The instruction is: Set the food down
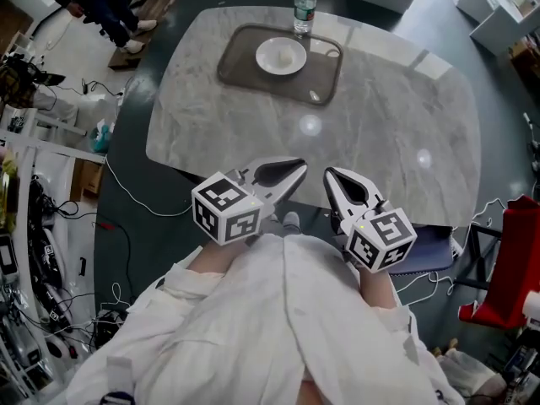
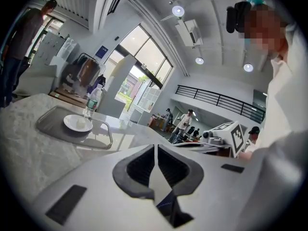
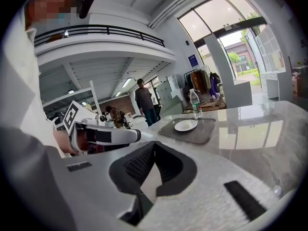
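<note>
From the head view, the tray (image 1: 245, 66) sits on the far side of the table (image 1: 380, 142). A white plate (image 1: 281, 56) rests in the tray with a small pale bit on it, too small to name. A bottle (image 1: 305, 5) stands at the tray's far edge. Lots of bare table lies in front of the tray. The left gripper (image 1: 291, 174) and right gripper (image 1: 333, 178) hang at the near table edge, well apart from the tray. The 2 gripper views show jaws pressed together, pinching nothing. Only the right gripper view shows a person (image 3: 143, 100) standing beyond the tray.

The person wears a white coat (image 1: 287, 327), and the left hand-held gripper (image 1: 297, 168) and right hand-held gripper (image 1: 331, 175) are white, black-padded, each bearing 1 black-and-white marker cube (image 1: 226, 209).
</note>
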{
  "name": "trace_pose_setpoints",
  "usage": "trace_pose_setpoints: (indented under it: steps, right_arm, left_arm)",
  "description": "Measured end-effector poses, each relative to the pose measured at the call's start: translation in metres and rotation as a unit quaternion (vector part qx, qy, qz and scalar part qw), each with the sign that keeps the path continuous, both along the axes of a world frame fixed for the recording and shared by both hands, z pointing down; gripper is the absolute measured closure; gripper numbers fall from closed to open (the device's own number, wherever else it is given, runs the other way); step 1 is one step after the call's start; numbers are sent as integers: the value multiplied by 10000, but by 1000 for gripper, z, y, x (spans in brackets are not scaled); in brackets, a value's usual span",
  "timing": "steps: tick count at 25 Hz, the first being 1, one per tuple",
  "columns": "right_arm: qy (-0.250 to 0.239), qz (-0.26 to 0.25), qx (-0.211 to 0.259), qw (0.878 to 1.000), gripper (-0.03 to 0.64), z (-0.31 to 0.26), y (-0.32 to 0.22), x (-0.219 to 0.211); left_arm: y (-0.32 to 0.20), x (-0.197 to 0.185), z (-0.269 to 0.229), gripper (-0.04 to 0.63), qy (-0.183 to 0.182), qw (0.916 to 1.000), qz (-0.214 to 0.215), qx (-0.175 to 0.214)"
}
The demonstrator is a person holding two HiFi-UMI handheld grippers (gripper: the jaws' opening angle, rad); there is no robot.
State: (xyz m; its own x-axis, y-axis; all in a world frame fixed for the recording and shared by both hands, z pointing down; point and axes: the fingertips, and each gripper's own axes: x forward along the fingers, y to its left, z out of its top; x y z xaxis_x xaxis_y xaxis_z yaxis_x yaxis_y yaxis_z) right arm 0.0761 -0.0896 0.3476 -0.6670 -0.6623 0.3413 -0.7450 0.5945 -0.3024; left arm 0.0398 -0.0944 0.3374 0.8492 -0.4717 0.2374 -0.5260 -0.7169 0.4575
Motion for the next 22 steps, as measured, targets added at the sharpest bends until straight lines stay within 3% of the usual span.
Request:
trace_pose_setpoints:
  steps: [16, 22]
  right_arm:
    - [93, 82, 104, 9999, 614, -5, 1, -4]
    - [192, 11, 115, 9997, 614, -4, 2, -11]
  left_arm:
    - [11, -1, 11, 566, -187, 9994, 215, -202]
    - [8, -8, 11, 568, -211, 9996, 105, -150]
